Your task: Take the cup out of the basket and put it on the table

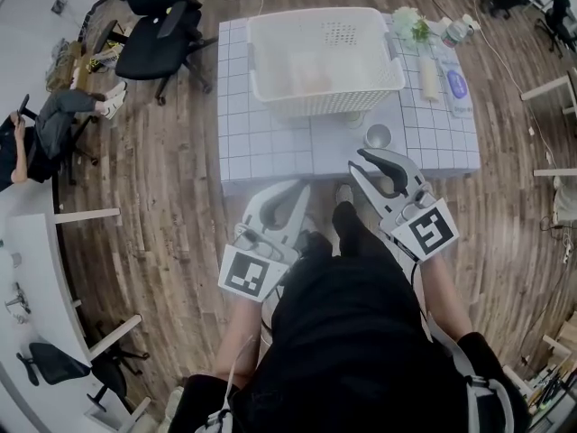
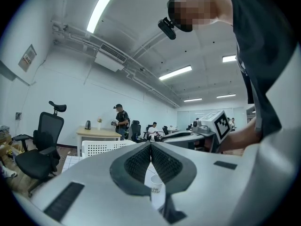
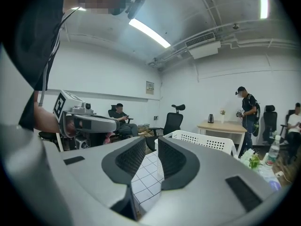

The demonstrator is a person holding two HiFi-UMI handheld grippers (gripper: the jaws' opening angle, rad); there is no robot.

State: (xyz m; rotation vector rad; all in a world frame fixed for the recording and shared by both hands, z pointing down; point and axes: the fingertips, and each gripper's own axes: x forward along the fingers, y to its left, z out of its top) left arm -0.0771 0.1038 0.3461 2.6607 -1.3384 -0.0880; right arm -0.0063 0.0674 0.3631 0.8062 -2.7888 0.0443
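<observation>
Between the jaws of my right gripper (image 3: pixel 151 147) there is a narrow gap with nothing in it. I see only table grid through it, so this gripper is released and empty. My left gripper (image 2: pixel 150 147) is clenched on nothing: its pads meet at the tips, and through the slot below them I can see the cup.

Just ahead of the right gripper's tips, apart from them, the cup (image 1: pixel 378 136) stands upright on the table (image 1: pixel 270 147), outside the basket. From the left gripper it lies ahead and to the right.

The cup carries dark print low on its side, too small for me to read. Each gripper's cube shows black-and-white squares, no letters. Farther off to the right of the right gripper, the bottles (image 1: pixel 457 84) have labels, one blue, which I cannot read.

The right gripper's tips hang over the table's near edge; the left gripper's tips reach about to that edge. Beyond the cup and to its left, the basket (image 1: pixel 325 97) stands near it without touching. A bare strip of table runs left from the cup, between the basket and the near edge, straight ahead of the left gripper.
</observation>
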